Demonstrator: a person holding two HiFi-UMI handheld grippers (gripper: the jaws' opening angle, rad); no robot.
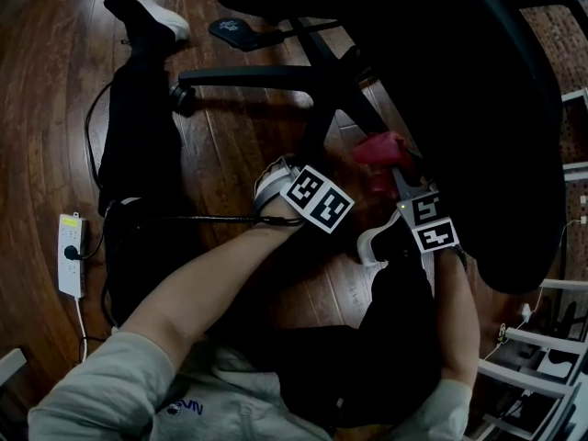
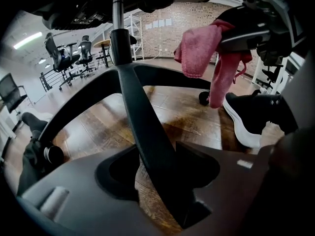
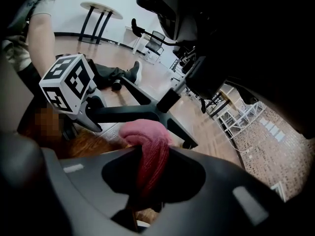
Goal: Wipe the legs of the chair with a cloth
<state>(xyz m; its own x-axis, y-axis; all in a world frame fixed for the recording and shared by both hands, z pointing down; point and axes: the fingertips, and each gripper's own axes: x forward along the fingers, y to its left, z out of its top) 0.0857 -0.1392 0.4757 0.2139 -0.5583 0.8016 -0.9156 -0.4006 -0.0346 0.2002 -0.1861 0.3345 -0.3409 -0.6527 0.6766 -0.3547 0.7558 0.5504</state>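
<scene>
The black office chair's star base (image 1: pixel 335 95) stands on the wood floor, under its dark seat (image 1: pixel 478 108). One black leg (image 2: pixel 142 127) runs between the jaws of my left gripper (image 2: pixel 162 181). Bare floor shows between that leg and the left jaw, so the pads do not clamp it. In the head view the left gripper (image 1: pixel 296 177) sits at this leg, below the hub. My right gripper (image 3: pixel 150 181) is shut on a pink cloth (image 3: pixel 147 141). The cloth (image 1: pixel 381 154) hangs bunched just right of the hub, apart from the legs.
The person sits on the floor, a black-trousered leg and white-soled shoe (image 1: pixel 152 16) stretched out left. A white power strip (image 1: pixel 71 254) with a cable lies at the far left. A caster (image 1: pixel 181 95) ends the left leg. White shelf frames (image 1: pixel 551 356) stand at the right.
</scene>
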